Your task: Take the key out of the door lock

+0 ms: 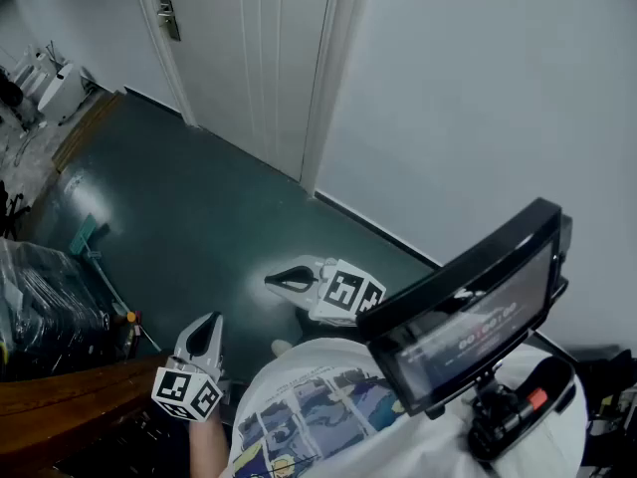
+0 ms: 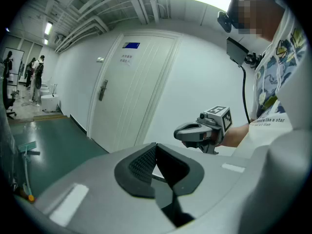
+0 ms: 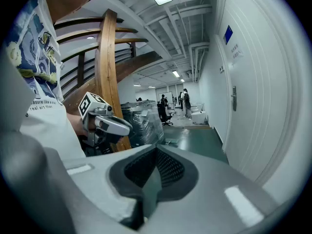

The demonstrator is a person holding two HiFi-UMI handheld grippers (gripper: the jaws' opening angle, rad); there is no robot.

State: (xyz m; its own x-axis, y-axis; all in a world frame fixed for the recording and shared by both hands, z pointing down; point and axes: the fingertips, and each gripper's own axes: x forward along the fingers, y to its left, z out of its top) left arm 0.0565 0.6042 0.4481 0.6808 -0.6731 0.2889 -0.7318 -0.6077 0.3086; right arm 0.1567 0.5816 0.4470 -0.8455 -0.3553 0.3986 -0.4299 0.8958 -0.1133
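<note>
The white door [image 1: 249, 58] stands shut at the far side of the green floor, some way from me. Its metal handle and lock plate [image 1: 166, 13] sit on the door's left edge, and also show small in the left gripper view [image 2: 103, 89] and the right gripper view [image 3: 234, 98]. The key is too small to make out. My left gripper [image 1: 206, 321] hangs low near my body, jaws shut and empty [image 2: 156, 149]. My right gripper [image 1: 275, 282] points left over the floor, jaws together with nothing between them [image 3: 156, 152]. Each gripper sees the other: the right gripper [image 2: 187, 130], the left gripper [image 3: 122, 126].
A dark screen on a chest mount [image 1: 478, 307] fills the lower right. At the left stand a wooden stair rail [image 1: 60, 396], a plastic-wrapped stack [image 1: 40, 307] and a teal floor tool [image 1: 85, 235]. White wall [image 1: 478, 98] runs right of the door. People stand far down the hall [image 3: 185, 99].
</note>
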